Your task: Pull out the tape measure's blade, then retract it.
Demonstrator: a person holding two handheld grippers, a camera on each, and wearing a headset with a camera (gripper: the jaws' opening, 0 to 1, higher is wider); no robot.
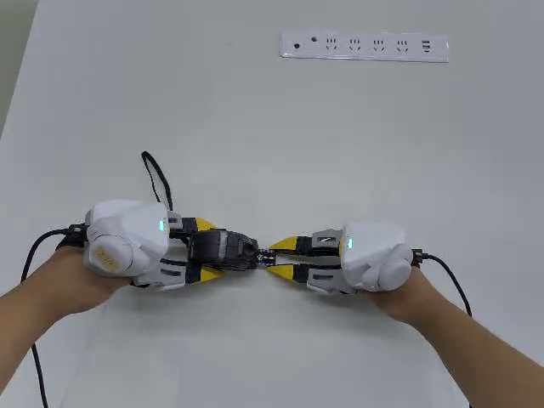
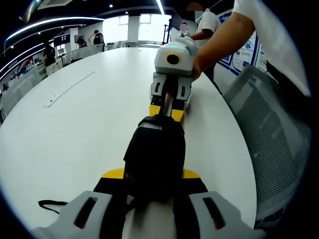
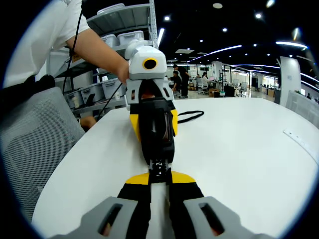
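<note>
The left gripper (image 1: pixel 202 250) is clamping its yellow-tipped jaws around the chunky black tape measure (image 1: pixel 223 249), which is sitting low over the smooth white table (image 1: pixel 255 136) right between the two grippers, with its thin black strap (image 1: pixel 155 177) looping off behind. The right gripper (image 1: pixel 283 257) is pinching the short stub of blade (image 3: pixel 158 166) poking out of the case, jaws squeezed nearly together on it. A flat white power strip (image 1: pixel 364 46) is lying well apart at the far side.

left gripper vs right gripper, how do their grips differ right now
The left gripper clamps the tape measure's black case; the right gripper pinches only the blade tip. The left gripper's jaws stand wide; the right gripper's nearly meet. Both lie low over the white table, facing each other.
</note>
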